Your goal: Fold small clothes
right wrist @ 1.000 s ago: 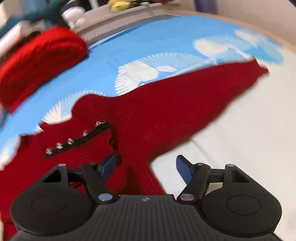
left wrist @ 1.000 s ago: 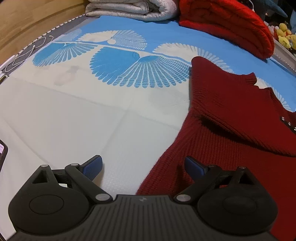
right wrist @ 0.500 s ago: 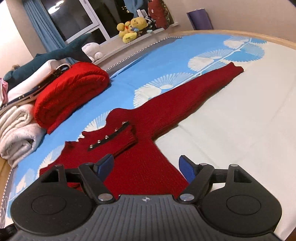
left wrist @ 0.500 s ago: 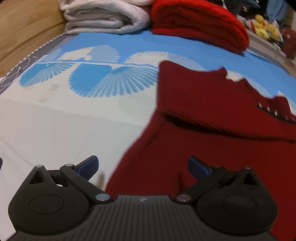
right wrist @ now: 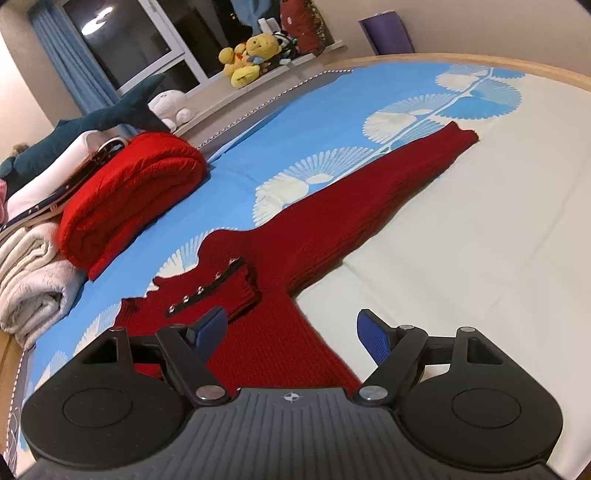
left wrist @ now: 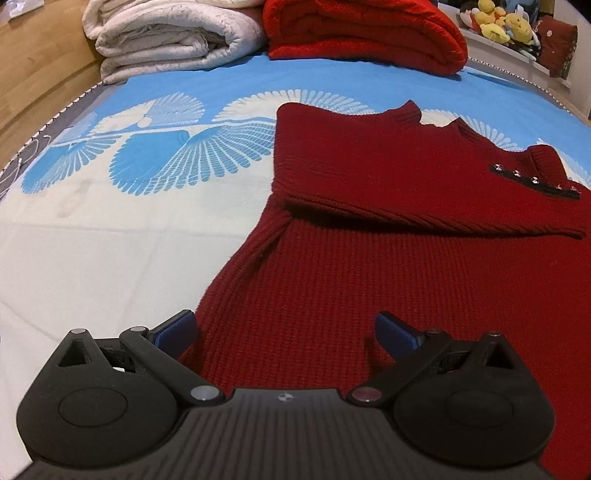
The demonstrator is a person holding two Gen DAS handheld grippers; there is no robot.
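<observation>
My left gripper (left wrist: 284, 328) sat low over the hem end of the dark red sweater (left wrist: 369, 266), jaws wide apart w/ nothing between them; its left blue pad (left wrist: 175, 326) was at the sweater's left edge, right pad over the knit, couldn't tell if either touched the fabric. My right gripper (right wrist: 291, 328) was likewise spread apart and empty, left pad over the sweater body (right wrist: 273, 332), right pad over bare white bed sheet (right wrist: 480, 258). The sweater lay flat on the bed, body running away from both grippers. In the left wrist view one sleeve (left wrist: 424, 177) was folded across the chest, its ribbed cuff edge lying across the body, w/ a dark strip of small metal studs (left wrist: 535, 181) near the collar. In the right wrist view the other sleeve (right wrist: 388, 192) stretched out straight and unfolded toward the far right, cuff resting where the sheet's blue fan print began. Beyond the sweater, at the bed's far edge, a bright red folded knit (right wrist: 129, 199) sat beside a stack of folded cream blankets (left wrist: 166, 33), apart from the sweater. Farther back, a ledge held yellow plush toys (right wrist: 247, 59) and a dark teal shark plush (right wrist: 92, 125), w/ a dark window behind.
</observation>
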